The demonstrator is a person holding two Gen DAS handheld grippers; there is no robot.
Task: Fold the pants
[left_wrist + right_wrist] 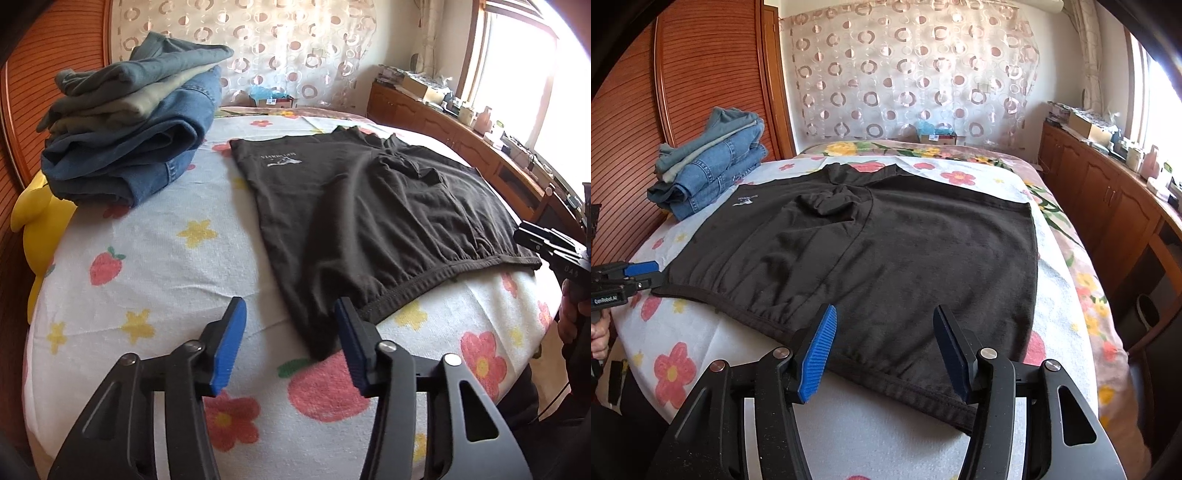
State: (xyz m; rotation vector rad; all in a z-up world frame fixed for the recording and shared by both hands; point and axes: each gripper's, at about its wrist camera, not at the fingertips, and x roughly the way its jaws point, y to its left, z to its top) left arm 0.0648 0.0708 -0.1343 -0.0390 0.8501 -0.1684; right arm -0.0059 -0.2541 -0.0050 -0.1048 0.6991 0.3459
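Dark brown pants [369, 206] [886, 251] lie spread flat on a white flowered towel [155, 266] [879, 424] on the bed, waistband toward me. My left gripper [290, 317] hovers at the waistband's left corner, jaws apart, with the cloth corner lying between the blue pads [231, 339] but not pinched. From the right wrist view, the left gripper [642, 275] sits at that same corner. My right gripper [886, 325] stands open over the waistband's right part, its pads clear of the cloth. It also shows as the right gripper [535, 240] at the far right.
A pile of folded jeans and green trousers [129, 140] [713, 170] sits at the towel's far left beside a ribbed wooden panel [701, 66]. A yellow soft toy [40, 229] hangs off the left edge. A wooden cabinet [1108, 206] with clutter runs along the right under the window.
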